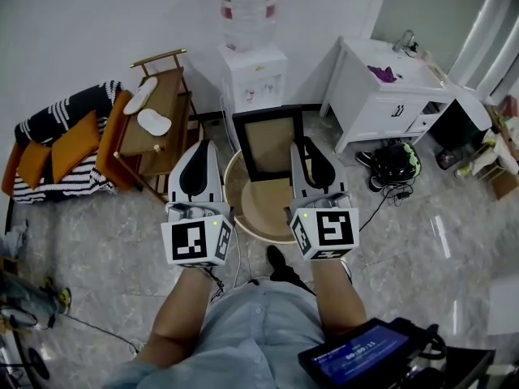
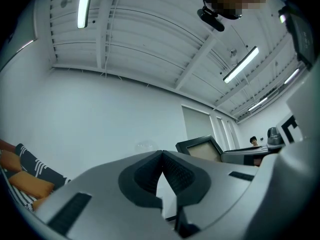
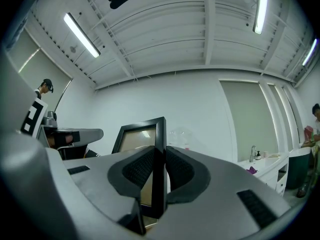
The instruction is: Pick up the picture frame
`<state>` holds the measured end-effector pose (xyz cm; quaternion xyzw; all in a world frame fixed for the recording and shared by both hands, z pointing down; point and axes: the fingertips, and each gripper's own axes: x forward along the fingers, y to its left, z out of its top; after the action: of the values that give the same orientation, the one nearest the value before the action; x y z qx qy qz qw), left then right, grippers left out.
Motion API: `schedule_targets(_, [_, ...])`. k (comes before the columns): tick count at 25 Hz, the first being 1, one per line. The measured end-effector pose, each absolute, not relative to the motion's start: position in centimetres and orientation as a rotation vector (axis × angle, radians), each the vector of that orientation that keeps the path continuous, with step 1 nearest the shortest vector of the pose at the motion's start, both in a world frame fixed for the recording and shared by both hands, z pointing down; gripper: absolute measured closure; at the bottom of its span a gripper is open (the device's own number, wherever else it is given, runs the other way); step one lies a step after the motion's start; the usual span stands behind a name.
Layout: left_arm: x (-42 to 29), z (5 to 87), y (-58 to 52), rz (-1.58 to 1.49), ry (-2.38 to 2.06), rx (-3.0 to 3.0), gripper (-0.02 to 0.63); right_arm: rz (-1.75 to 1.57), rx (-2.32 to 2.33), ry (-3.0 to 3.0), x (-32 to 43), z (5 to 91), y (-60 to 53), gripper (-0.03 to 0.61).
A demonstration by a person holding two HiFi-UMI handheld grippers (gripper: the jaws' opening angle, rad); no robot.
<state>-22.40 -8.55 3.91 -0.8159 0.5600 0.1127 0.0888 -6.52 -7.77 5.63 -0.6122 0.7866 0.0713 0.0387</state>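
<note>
The picture frame [image 1: 268, 143] has a black rim round a tan panel and hangs upright in the air above a round wooden table [image 1: 243, 211]. My right gripper [image 1: 305, 147] is shut on the frame's right edge. In the right gripper view the black rim [image 3: 159, 149] stands clamped between the two ribbed pads. My left gripper [image 1: 206, 146] hovers just left of the frame, apart from it. Its tips meet with nothing between them [image 2: 162, 154]. The left gripper view shows the frame [image 2: 201, 147] off to the right.
Behind the frame stands a white water dispenser [image 1: 253, 73]. A white cabinet with a sink [image 1: 381, 91] is at the back right, with a black bag [image 1: 395, 163] at its foot. A wooden cart [image 1: 156, 121] and a couch with orange cushions [image 1: 61, 148] are at the left.
</note>
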Motion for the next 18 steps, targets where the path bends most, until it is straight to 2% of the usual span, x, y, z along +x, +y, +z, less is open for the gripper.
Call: schedule_targets(18, [-21.1, 3.7, -8.5, 0.337, 1.620, -2.450, 0.603, 0.220, -1.897, 2.402, -5.8, 6.1, -7.4, 0.495])
